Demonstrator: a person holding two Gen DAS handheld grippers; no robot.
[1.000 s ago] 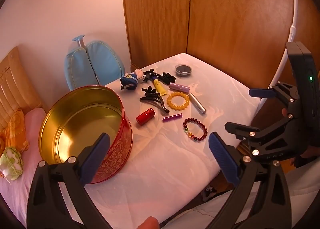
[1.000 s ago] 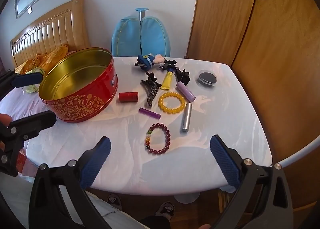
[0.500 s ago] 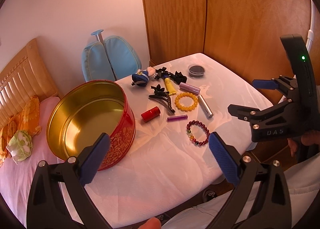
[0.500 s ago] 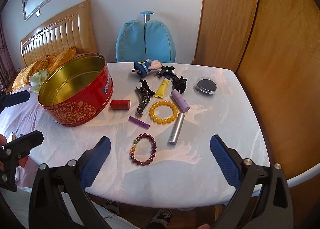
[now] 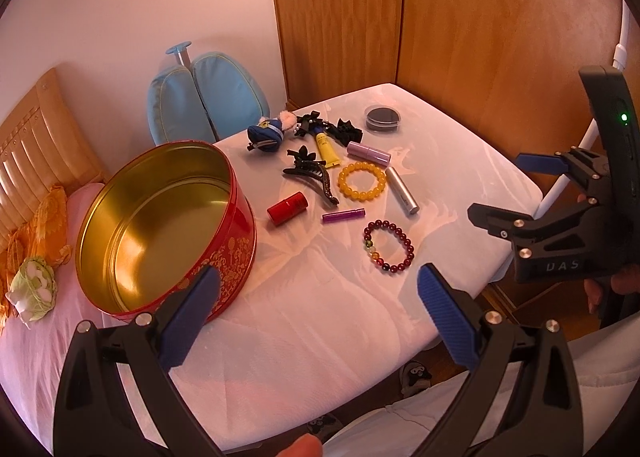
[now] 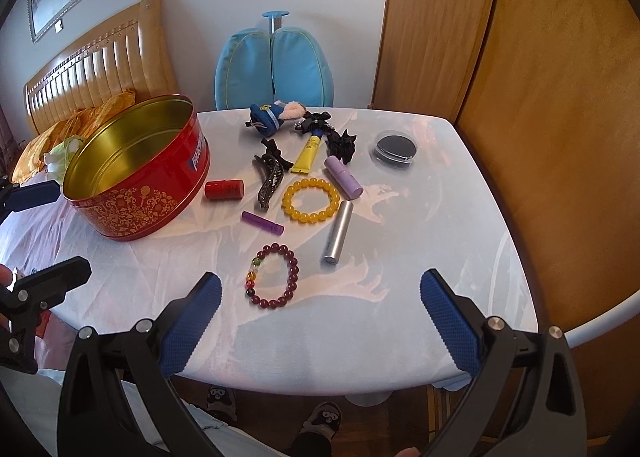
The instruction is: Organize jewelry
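Observation:
A round red tin (image 5: 168, 217) (image 6: 136, 181) with a gold inside stands empty on the left of the white table (image 6: 420, 297). To its right lie a dark red bead bracelet (image 5: 388, 245) (image 6: 274, 275), a yellow bead bracelet (image 5: 363, 182) (image 6: 310, 200), a black hair claw (image 6: 270, 173), a red lipstick (image 6: 224, 190), a purple tube (image 6: 262, 223), a silver tube (image 6: 338, 232) and a lilac tube (image 6: 343, 177). My left gripper (image 5: 318, 313) hangs open over the near table edge. My right gripper (image 6: 320, 321) is open just short of the dark red bracelet.
A black round compact (image 6: 396, 147), a yellow cream tube (image 6: 308, 153), black bows (image 6: 342, 143) and a small blue plush (image 6: 268, 117) lie at the back. A blue chair back (image 6: 274, 65) stands behind the table, wooden doors (image 6: 520, 57) to the right, a bed (image 5: 32, 217) to the left.
Both grippers have risen and drawn back a little, so the table items sit lower and closer to centre in both views. Nothing on the table has moved.

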